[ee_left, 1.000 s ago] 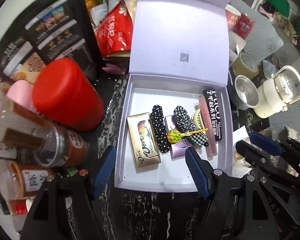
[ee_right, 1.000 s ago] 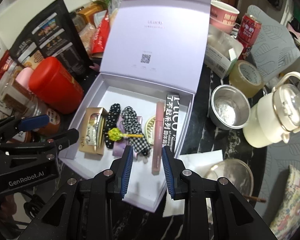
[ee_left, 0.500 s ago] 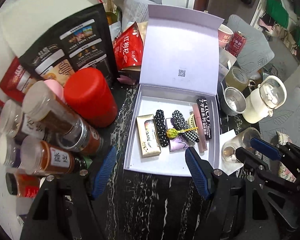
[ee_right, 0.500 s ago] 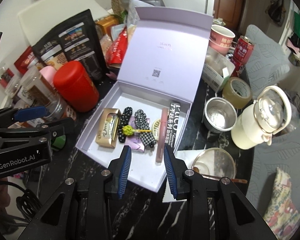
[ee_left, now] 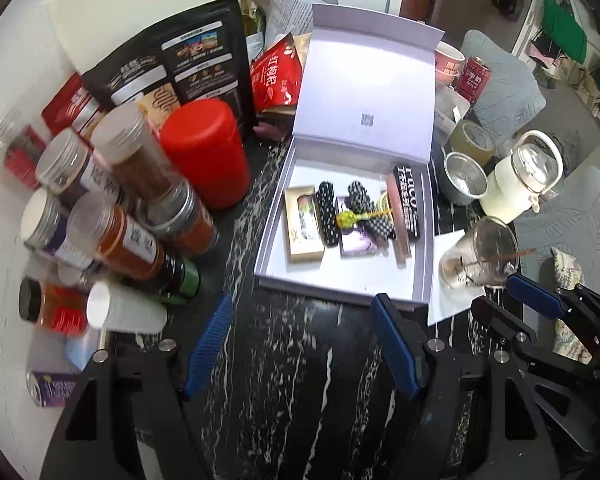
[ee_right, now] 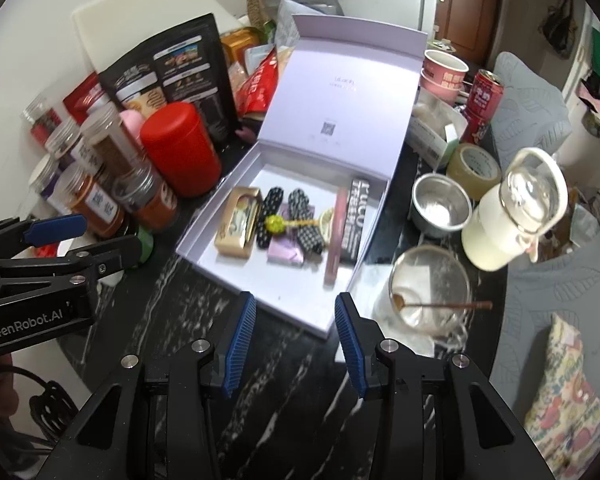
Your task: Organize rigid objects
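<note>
An open lilac box (ee_left: 269, 240) (ee_right: 216, 200) stands on the black marble table with its lid upright. Inside lie a gold chocolate box (ee_left: 304, 224) (ee_right: 238, 226), a dotted hair clip (ee_left: 327, 216), a checkered clip (ee_right: 306, 220), a yellow lollipop (ee_left: 346, 218) (ee_right: 274, 224), a pink tube (ee_right: 336, 236) and a black carton (ee_left: 407, 200) (ee_right: 354, 220). My left gripper (ee_left: 300, 312) (ee_right: 112, 231) hovers open before the box's near edge, holding nothing. My right gripper (ee_right: 295, 304) (ee_left: 496, 292) hangs over the box's near right corner. Its jaws are opening with nothing between them.
A red canister (ee_left: 206, 152) and several spice jars (ee_left: 112, 216) crowd the left side. Right of the box stand a steel bowl (ee_right: 440, 204), a white kettle (ee_right: 516, 208), a tape roll (ee_right: 474, 168) and a glass bowl with a spoon (ee_right: 428, 288). Snack bags (ee_left: 180, 68) line the back.
Both grippers have drawn back and up from the box, which now looks smaller and farther. The right jaws have spread wider. The left jaws keep their width.
</note>
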The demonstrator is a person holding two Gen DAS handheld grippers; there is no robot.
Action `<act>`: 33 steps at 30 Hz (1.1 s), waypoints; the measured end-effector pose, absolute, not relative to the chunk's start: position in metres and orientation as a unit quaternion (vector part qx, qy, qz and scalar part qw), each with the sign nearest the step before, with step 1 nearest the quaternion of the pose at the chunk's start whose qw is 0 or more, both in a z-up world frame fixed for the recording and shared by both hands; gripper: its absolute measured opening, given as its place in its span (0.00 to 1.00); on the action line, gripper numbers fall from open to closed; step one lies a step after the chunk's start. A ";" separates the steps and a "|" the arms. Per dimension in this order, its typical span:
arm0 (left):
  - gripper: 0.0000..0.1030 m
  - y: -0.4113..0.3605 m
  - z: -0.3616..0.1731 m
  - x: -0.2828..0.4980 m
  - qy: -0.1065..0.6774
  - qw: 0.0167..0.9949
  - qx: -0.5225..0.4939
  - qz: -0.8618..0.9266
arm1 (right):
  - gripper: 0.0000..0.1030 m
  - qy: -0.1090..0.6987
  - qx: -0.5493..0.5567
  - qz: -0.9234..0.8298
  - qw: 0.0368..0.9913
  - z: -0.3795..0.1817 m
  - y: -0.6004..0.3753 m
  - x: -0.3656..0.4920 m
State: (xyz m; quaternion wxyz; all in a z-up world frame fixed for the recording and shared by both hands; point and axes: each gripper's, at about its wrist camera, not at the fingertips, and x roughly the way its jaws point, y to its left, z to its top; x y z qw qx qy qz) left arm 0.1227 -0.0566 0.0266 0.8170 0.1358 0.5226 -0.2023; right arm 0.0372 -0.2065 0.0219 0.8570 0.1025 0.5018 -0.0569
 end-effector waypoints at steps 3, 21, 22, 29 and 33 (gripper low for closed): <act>0.69 -0.051 0.026 0.108 0.524 0.818 0.131 -0.197 | 0.40 0.503 0.100 -0.054 0.857 0.021 -0.203 0.025; 0.69 -0.034 0.026 0.056 0.508 0.838 0.110 -0.168 | 0.40 0.494 0.089 -0.038 0.864 0.018 -0.186 -0.033; 0.69 -0.033 0.027 0.054 0.507 0.839 0.108 -0.166 | 0.40 0.493 0.089 -0.037 0.865 0.019 -0.186 -0.033; 0.69 -0.031 0.031 0.050 0.500 0.845 0.104 -0.158 | 0.40 0.487 0.088 -0.032 0.868 0.022 -0.187 -0.040; 0.69 -0.030 0.034 0.048 0.497 0.847 0.102 -0.157 | 0.40 0.484 0.091 -0.030 0.870 0.024 -0.188 -0.042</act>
